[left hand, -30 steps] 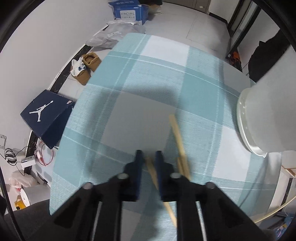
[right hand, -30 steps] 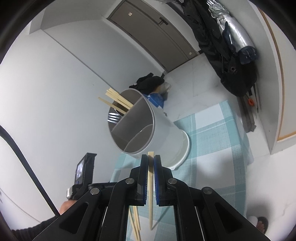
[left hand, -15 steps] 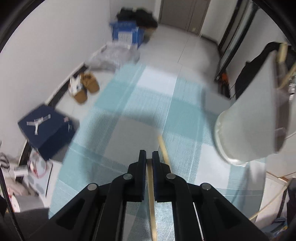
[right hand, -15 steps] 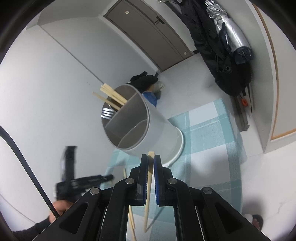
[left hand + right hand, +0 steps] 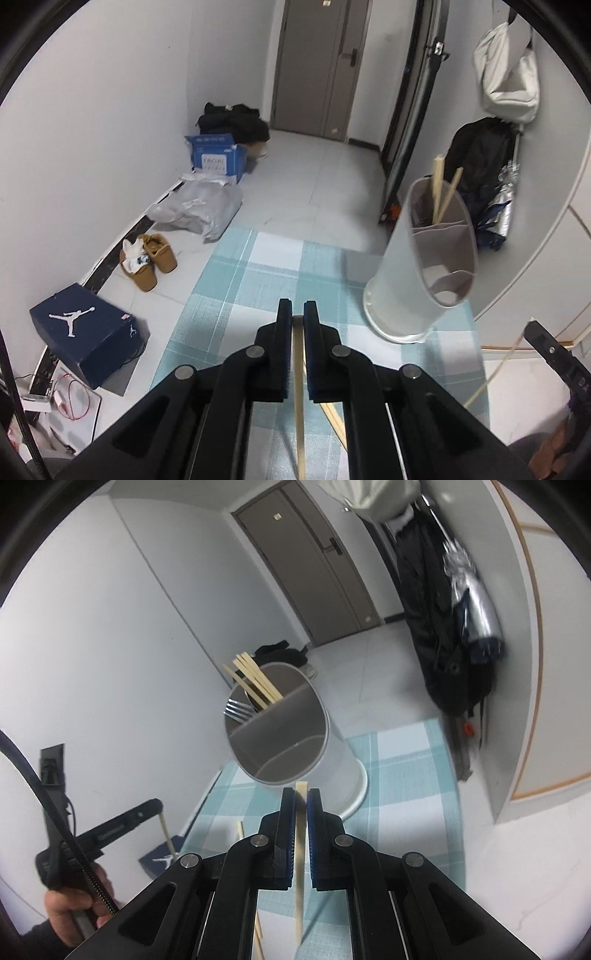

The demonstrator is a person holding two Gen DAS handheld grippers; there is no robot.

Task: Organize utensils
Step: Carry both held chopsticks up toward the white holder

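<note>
My left gripper (image 5: 297, 308) is shut on a wooden chopstick (image 5: 298, 406), held above the teal checked tablecloth (image 5: 258, 280). More chopsticks (image 5: 332, 417) lie on the cloth under it. To the right stands the white divided utensil holder (image 5: 406, 295), with chopsticks (image 5: 441, 195) sticking out of its far compartment. My right gripper (image 5: 301, 797) is shut on another chopstick (image 5: 300, 849), its tip just short of the holder (image 5: 332, 753). That holder carries several chopsticks (image 5: 255, 681) and a fork (image 5: 236, 710). The left gripper (image 5: 140, 816) shows at the left of the right wrist view.
On the floor to the left are a navy shoe box (image 5: 85, 332), tan shoes (image 5: 147, 262), a grey plastic bag (image 5: 199, 210) and a blue carton (image 5: 216, 158). Dark coats (image 5: 443, 627) hang on the right. A hand (image 5: 70, 912) grips the left tool's handle.
My left gripper has lifted its chopstick off the cloth and tipped upward, bringing the holder's open top into view. The right gripper has shifted a little closer to the holder with its chopstick.
</note>
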